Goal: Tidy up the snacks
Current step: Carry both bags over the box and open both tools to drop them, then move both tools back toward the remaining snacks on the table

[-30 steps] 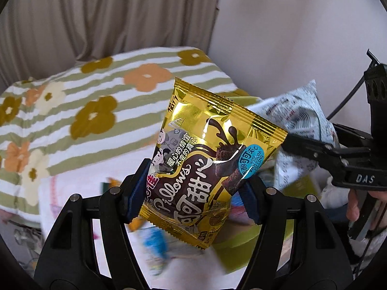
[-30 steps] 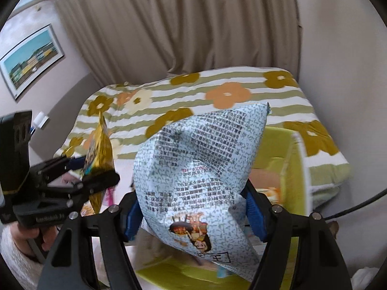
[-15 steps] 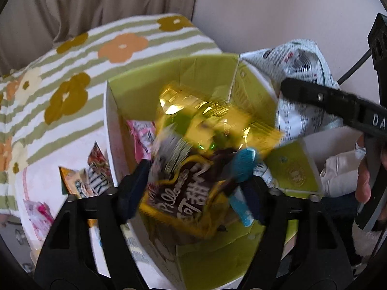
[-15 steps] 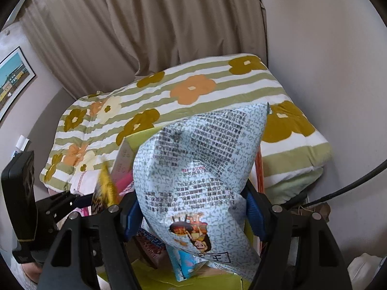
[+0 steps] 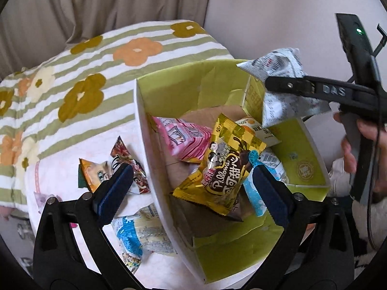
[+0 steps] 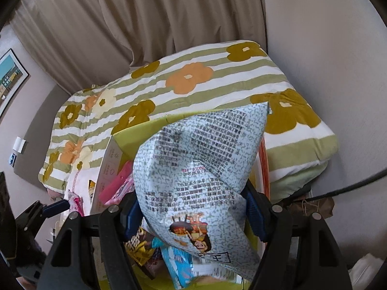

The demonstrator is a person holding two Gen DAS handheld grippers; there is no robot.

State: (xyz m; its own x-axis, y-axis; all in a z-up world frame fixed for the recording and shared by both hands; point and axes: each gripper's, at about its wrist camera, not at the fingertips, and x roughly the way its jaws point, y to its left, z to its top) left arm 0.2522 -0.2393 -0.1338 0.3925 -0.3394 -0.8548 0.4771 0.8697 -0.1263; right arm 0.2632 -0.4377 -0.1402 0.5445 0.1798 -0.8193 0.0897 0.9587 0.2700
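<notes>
Flowery bed [image 5: 101, 77] holds a green box [image 5: 169, 91] for snacks. Left gripper [image 5: 193, 188] has just opened wide, dropping the gold bag [image 5: 217, 169] inside. Right gripper [image 6: 193, 212] squeezes a white bag [image 6: 205, 169] to drop in too.

Striped flower-print blanket [image 6: 193, 82] on bed, beige curtain [image 6: 150, 17] behind, framed picture [image 6: 9, 77] on wall

Black gripper [image 5: 191, 188] frames, blue-padded fingers [image 5: 116, 188], silver screws, "DAS" lettering.
</notes>
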